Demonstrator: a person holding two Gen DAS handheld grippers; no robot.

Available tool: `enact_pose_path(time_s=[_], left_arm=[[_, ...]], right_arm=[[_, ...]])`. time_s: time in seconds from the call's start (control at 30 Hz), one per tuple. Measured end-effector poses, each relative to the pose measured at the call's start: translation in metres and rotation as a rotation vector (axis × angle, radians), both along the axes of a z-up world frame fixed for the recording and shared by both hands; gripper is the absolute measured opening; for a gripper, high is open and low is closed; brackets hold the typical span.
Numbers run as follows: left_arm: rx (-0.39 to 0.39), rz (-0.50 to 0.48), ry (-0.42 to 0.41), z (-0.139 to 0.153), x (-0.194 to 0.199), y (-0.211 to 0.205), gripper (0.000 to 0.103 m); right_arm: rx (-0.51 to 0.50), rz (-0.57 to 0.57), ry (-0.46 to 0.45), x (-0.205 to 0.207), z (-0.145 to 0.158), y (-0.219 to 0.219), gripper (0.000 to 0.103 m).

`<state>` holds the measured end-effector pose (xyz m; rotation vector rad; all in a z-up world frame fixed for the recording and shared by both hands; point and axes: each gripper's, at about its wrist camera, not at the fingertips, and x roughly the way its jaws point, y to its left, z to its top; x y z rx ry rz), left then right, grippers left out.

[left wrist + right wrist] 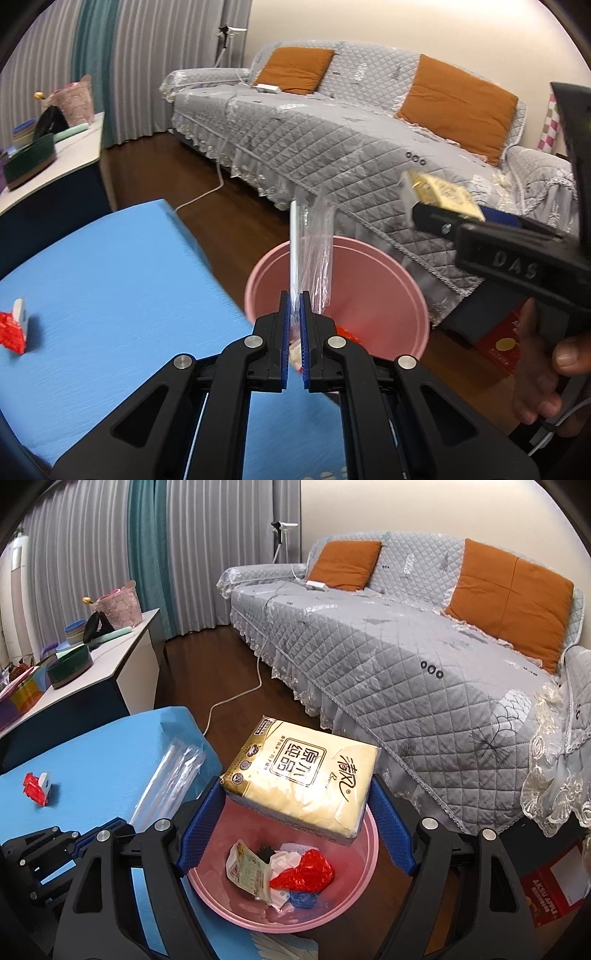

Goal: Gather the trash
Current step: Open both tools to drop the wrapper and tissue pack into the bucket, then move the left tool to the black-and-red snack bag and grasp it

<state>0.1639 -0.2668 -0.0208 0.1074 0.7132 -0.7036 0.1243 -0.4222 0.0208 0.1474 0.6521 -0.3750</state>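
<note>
My left gripper (pixel 294 295) is shut on a clear plastic wrapper (pixel 314 251), which stands up over the near rim of the pink bin (pixel 380 295). In the right wrist view that wrapper (pixel 166 775) slants over the blue table (pixel 92 760), with the left gripper (pixel 110 827) at its lower end. My right gripper (pixel 297 794) is clamped wide on a yellow tissue pack (pixel 299 771), held in the air above the pink bin (pixel 221 904). The bin holds crumpled trash, including a red wrapper (pixel 306 871). Another red wrapper (pixel 35 788) lies on the table.
A grey quilted sofa (pixel 406 657) with orange cushions runs behind the bin. A white cable (pixel 255 679) trails over the wooden floor. A white side table (pixel 110 664) with bowls and a basket stands at the left. A red carton (pixel 550 893) sits on the floor at the right.
</note>
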Motion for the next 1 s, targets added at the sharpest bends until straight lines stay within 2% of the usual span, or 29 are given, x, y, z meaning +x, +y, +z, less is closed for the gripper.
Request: enact_pose_path(time_s=[0.27, 0.43, 0.83, 1.0], left_arm=[[-0.01, 0.006, 0.032, -0.005, 0.004, 0.001, 0.009], [-0.007, 0.029, 0.029, -0.002, 0.005, 0.006, 0.009], [-0.001, 0.104, -0.011, 0.013, -0.002, 0.05, 0.008], [0.001, 0.161, -0.023, 0.02, -0.004, 0.081, 0.009]], right_arm=[[0.021, -0.038, 0.013, -0.004, -0.006, -0.015, 0.085], [0.035, -0.039, 0.007, -0.004, -0.004, -0.015, 0.086], [0.033, 0.042, -0.058, 0.008, 0.011, 0.026, 0.085], [0.034, 0.099, -0.085, 0.017, 0.017, 0.054, 0.078]])
